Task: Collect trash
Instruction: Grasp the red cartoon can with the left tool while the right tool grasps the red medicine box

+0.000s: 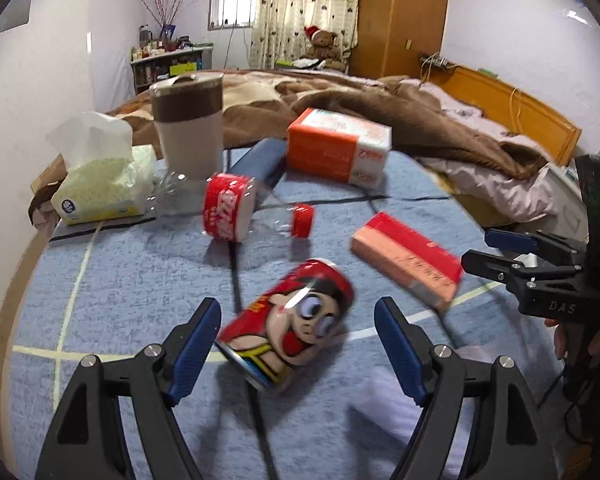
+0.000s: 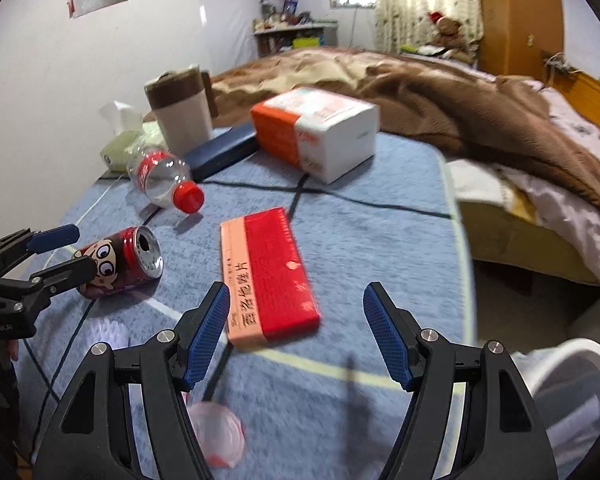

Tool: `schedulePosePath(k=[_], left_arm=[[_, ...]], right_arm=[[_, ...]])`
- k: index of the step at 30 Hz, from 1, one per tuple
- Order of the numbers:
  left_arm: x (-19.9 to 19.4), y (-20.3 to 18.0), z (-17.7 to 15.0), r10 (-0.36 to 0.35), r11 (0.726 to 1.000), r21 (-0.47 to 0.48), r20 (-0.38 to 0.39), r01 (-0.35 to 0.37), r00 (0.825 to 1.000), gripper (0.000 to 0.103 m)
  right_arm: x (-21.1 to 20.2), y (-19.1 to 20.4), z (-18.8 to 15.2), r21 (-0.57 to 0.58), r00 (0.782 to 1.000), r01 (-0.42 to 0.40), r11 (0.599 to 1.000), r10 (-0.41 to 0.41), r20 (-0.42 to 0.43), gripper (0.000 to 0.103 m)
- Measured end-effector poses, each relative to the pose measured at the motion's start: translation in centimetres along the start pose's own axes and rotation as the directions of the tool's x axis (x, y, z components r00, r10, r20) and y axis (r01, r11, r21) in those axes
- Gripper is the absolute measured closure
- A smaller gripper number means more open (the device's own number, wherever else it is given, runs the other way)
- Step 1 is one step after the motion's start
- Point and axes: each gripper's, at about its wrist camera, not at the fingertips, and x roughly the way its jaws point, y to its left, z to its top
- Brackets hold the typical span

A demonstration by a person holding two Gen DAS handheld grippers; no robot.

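A red drink can (image 1: 292, 328) with a cartoon face lies on its side on the blue mat (image 1: 120, 280). My left gripper (image 1: 296, 312) stands open around it, with both pads clear of its sides. The right wrist view shows the same can (image 2: 120, 260) with the left gripper (image 2: 68, 252) over it. A flat red and pink box (image 2: 268, 276) lies just ahead of my right gripper (image 2: 296, 296), which is open and holds nothing. An empty plastic bottle (image 1: 240, 208) with a red cap lies farther back.
At the back stand a beige and brown cup (image 1: 190, 128), a tissue pack (image 1: 104, 176), a dark blue flat case (image 1: 256, 160) and an orange and white box (image 1: 336, 148). A bed with a brown blanket (image 2: 440, 92) lies beyond. A white round bin (image 2: 572, 380) stands low right.
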Motion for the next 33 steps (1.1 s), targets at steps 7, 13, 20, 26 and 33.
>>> schedulePosePath(k=[7, 13, 20, 26, 33], left_arm=[[2.3, 0.7, -0.4, -0.002, 1.0, 0.03, -0.063, 0.004, 0.998, 0.022], [3.3, 0.8, -0.4, -0.017, 0.999, 0.028, -0.089, 0.02, 0.996, 0.022], [4.2, 1.6, -0.4, 0.002, 1.0, -0.008, -0.118, -0.003, 0.993, 0.022], [4.5, 1.5, -0.5, 0.034, 0.999, -0.01, -0.121, -0.036, 0.992, 0.022], [4.4, 1.6, -0.8, 0.063, 0.997, -0.028, -0.127, -0.067, 0.99, 0.022]], right_arm=[[2.7, 0.8, 0.8, -0.018, 0.998, -0.033, 0.999, 0.032, -0.051, 0.032], [4.2, 1.6, 1.0, -0.05, 0.993, -0.071, 0.996, 0.066, -0.095, 0.032], [5.1, 1.8, 1.2, -0.075, 0.992, -0.047, 0.996, 0.038, -0.119, 0.032], [5.2, 2.2, 1.2, -0.109, 0.993, -0.007, 0.994, -0.007, -0.121, 0.032], [5.0, 2.5, 0.8, -0.118, 0.993, 0.027, 0.993, -0.04, -0.113, 0.032]])
